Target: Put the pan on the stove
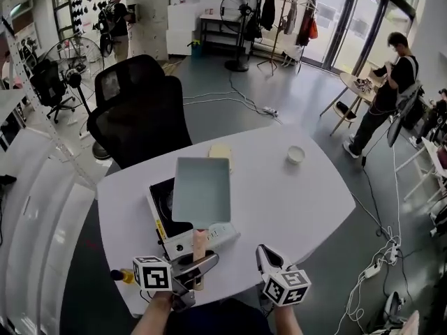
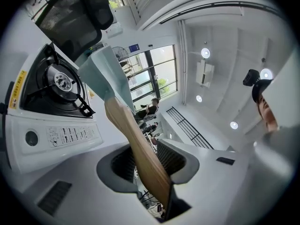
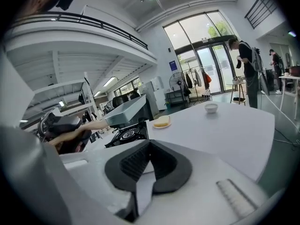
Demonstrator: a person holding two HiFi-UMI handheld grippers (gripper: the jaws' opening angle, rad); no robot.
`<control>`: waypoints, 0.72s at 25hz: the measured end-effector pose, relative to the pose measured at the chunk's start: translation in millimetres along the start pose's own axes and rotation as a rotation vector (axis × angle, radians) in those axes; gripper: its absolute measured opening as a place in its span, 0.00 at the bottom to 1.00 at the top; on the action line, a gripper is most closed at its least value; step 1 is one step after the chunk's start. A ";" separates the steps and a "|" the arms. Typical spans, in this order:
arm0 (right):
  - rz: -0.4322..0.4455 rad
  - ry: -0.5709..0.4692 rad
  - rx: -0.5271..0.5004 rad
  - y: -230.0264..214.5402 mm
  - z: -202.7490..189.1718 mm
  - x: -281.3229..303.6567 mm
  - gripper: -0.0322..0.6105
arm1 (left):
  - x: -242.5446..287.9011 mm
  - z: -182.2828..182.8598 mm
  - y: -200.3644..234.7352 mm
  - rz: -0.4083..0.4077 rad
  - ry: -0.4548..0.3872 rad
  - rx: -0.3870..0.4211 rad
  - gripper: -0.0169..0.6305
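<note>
Your left gripper (image 1: 200, 264) is clamped on the light wooden handle (image 2: 140, 149) of the pale grey-green rectangular metal pan (image 1: 202, 182); the handle runs slantwise between the two ribbed black pads, which press on it from either side. You are holding the pan in the air over the white single-burner portable gas stove (image 1: 162, 199). In the head view it covers the stove's far right part and leaves the black burner showing at the left. The right gripper view shows a clear gap between the pan's underside and the burner grate, so the pan is not resting on the stove. Your right gripper (image 1: 264, 253) is closed and empty, its pad tips meeting with nothing between them, near the front edge of the round white table (image 1: 293, 201) and to the right of the stove. Farther across the table sit a pale yellow block (image 1: 221, 151) just beyond the pan and a small white bowl (image 1: 295, 154) well off to the right.
</note>
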State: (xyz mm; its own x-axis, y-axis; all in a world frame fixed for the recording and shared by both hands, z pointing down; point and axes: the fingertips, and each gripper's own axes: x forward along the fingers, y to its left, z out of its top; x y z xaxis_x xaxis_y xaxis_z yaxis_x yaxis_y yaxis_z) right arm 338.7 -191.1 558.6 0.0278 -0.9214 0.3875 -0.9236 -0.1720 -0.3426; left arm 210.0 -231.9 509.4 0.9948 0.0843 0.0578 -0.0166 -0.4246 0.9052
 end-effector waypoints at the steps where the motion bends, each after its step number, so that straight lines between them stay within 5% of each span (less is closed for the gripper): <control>1: 0.016 0.009 -0.006 1.8 1.5 4.9 0.05 | -0.1 2.6 1.1 0.005 -0.014 -0.003 0.23; 18: 0.275 0.152 -0.113 17.7 17.2 65.9 0.05 | -1.8 17.3 30.8 0.160 -0.232 -0.059 0.23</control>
State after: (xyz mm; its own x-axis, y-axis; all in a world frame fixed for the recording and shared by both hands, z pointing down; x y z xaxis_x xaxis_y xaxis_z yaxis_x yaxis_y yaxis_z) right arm 330.7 -260.8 563.3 -0.2775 -0.8639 0.4202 -0.9256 0.1232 -0.3580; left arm 209.5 -260.7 529.8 0.9754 -0.1908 0.1101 -0.1742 -0.3623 0.9156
